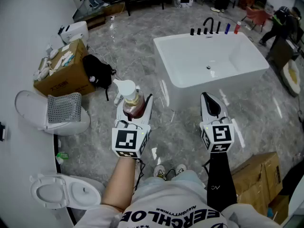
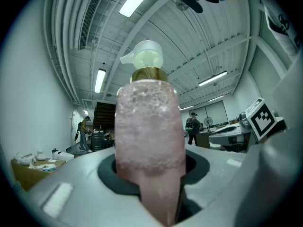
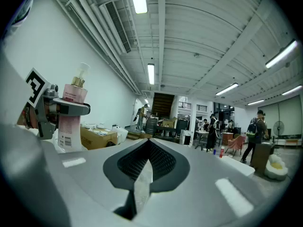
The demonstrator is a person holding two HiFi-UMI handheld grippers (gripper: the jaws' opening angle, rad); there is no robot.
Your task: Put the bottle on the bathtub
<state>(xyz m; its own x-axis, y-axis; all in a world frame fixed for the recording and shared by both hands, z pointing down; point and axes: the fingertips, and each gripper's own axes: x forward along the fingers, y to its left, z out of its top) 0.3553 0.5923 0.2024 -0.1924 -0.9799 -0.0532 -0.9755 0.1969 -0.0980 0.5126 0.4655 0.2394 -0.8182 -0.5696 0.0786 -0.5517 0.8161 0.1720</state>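
1. The left hand-held gripper [image 1: 137, 110] pinches a clear plastic pump bottle of pinkish-brown liquid [image 1: 132, 103], which has a gold collar and a white pump head. In the left gripper view, the jaws of the left hand-held gripper [image 2: 149, 183] press on the lower body of the bottle [image 2: 149, 126] from both sides.
2. The bottle stands upright in that grip, above the grey marble floor [image 1: 142, 46]. It is in front of the near left corner of the white rectangular freestanding bathtub [image 1: 190, 87] and apart from it.
3. The right hand-held gripper [image 1: 211, 106] is level beside the left one, on the near side of the tub. In the right gripper view, the jaws of the right hand-held gripper [image 3: 147, 174] are pressed together.
4. From the right gripper view the bottle [image 3: 73, 112] shows at the left, clamped around its middle.
5. A black tap set [image 1: 207, 25] stands on the tub's far rim, with a small blue bottle [image 1: 227, 28] and a small red bottle [image 1: 237, 27] beside it.
6. On the floor to the left are a brown cardboard box [image 1: 66, 80], a black bag [image 1: 97, 72] and a white toilet [image 1: 57, 191].
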